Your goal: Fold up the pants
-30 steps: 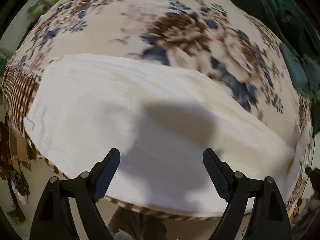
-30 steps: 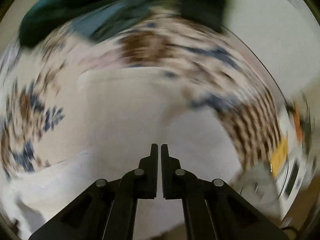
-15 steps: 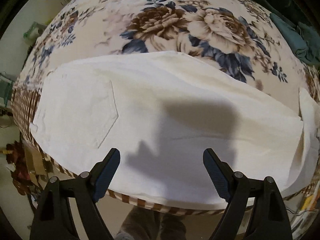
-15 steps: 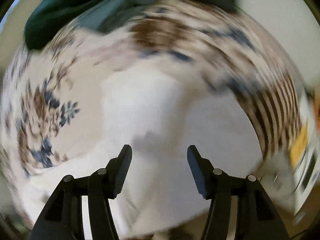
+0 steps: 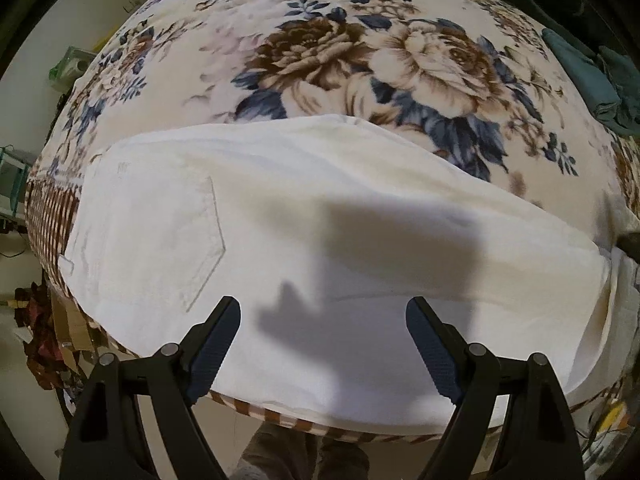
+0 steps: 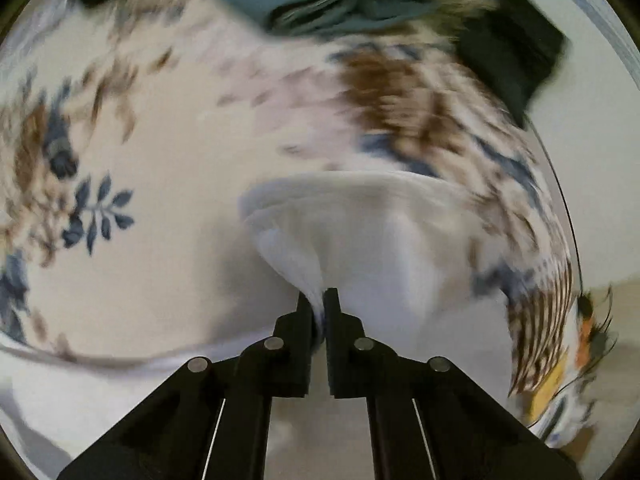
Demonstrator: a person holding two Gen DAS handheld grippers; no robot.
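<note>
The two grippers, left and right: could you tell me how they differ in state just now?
The left gripper has its jaws wide apart with nothing between them, above the flat white pants; the right gripper is shut on a bunched fold of the pants. The left view is sharp, the right blurred. Both point down at the floral blanket.

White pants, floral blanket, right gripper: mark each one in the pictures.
White pants (image 5: 320,208): left wrist view, on the flat fabric right of the back pocket.
Floral blanket (image 5: 320,52): left wrist view, on the brown rose print.
Right gripper (image 6: 319,300): right wrist view, between the fingertips, pinching white cloth.
</note>
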